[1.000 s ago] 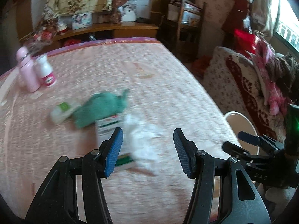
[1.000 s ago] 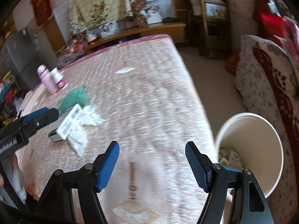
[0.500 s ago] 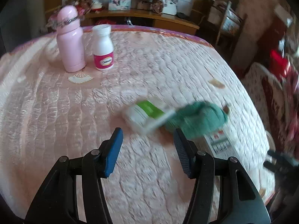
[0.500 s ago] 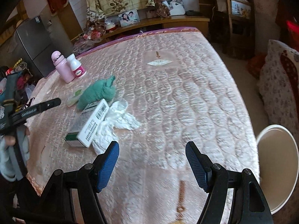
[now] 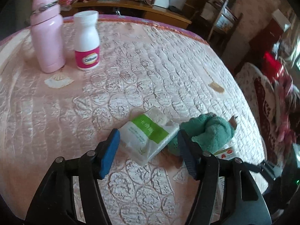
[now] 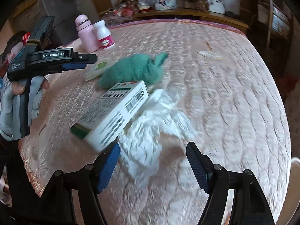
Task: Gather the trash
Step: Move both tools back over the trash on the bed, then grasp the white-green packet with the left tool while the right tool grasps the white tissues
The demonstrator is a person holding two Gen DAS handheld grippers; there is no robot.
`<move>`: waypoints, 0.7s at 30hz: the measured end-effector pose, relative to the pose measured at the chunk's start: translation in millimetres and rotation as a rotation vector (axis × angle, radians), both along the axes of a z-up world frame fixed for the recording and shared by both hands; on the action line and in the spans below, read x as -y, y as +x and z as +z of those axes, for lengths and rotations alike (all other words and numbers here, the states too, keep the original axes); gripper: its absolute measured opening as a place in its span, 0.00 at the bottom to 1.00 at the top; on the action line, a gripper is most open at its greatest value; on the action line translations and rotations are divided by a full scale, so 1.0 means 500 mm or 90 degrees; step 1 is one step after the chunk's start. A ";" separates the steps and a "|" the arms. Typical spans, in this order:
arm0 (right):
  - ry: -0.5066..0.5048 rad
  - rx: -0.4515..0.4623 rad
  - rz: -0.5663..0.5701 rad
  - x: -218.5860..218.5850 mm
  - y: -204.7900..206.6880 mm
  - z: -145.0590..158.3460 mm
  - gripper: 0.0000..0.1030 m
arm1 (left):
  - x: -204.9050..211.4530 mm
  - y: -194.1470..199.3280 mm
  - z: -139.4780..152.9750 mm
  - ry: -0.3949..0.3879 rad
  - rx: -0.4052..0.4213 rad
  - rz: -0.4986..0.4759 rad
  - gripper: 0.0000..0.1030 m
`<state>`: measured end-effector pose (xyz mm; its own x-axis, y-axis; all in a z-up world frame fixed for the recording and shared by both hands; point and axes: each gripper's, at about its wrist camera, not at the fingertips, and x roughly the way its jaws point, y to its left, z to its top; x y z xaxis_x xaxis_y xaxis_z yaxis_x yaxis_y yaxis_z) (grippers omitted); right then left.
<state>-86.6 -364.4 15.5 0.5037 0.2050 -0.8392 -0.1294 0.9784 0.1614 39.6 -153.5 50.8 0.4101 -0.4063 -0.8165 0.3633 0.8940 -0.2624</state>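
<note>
Both grippers apart: left gripper straddles tissue pack on bed touching green cloth, right gripper over white tissue beside box; close square, exclude cloth.

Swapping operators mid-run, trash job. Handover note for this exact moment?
Left gripper: open, empty, fingers astride the tissue pack.
Right gripper: open, empty, at the crumpled white tissue.
On the bed: white carton on the tissue, green cloth behind it, pink flask and pill bottle at the far side.
Nothing picked up in these views; bin barely in view.
</note>
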 end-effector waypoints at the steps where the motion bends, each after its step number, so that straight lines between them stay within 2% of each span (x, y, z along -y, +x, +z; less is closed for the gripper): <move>1: -0.001 0.002 0.003 -0.003 0.008 -0.004 0.69 | 0.004 0.005 -0.006 0.010 -0.004 -0.002 0.62; 2: 0.002 0.005 0.005 -0.003 0.013 -0.007 0.69 | 0.006 0.010 -0.012 0.016 -0.006 -0.002 0.62; 4: 0.022 0.018 0.011 -0.004 0.023 -0.011 0.56 | 0.011 0.015 -0.019 0.034 0.005 -0.007 0.62; 5: 0.030 0.020 0.017 -0.007 0.027 -0.012 0.43 | 0.016 0.016 -0.020 0.048 0.014 -0.015 0.62; 9: 0.014 0.035 0.026 -0.013 0.020 -0.008 0.22 | 0.037 0.018 -0.031 0.093 0.029 -0.038 0.62; 11: -0.005 0.047 0.014 -0.006 0.010 0.000 0.16 | 0.044 0.018 -0.034 0.109 0.028 -0.047 0.59; 15: 0.004 0.064 -0.034 0.044 -0.022 0.024 0.13 | 0.037 0.001 -0.035 0.127 0.037 -0.045 0.25; 19: 0.021 0.070 -0.067 0.094 -0.062 0.043 0.13 | -0.002 -0.015 -0.030 0.086 0.005 -0.026 0.18; 21: 0.035 0.057 -0.064 0.108 -0.069 0.042 0.13 | -0.016 -0.027 -0.024 0.086 0.000 -0.013 0.17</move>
<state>-121.3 -418.4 36.3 0.5967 0.1940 -0.7786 -0.0472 0.9771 0.2073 26.1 -145.4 38.8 0.4025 -0.3004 -0.8647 0.3814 0.9138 -0.1400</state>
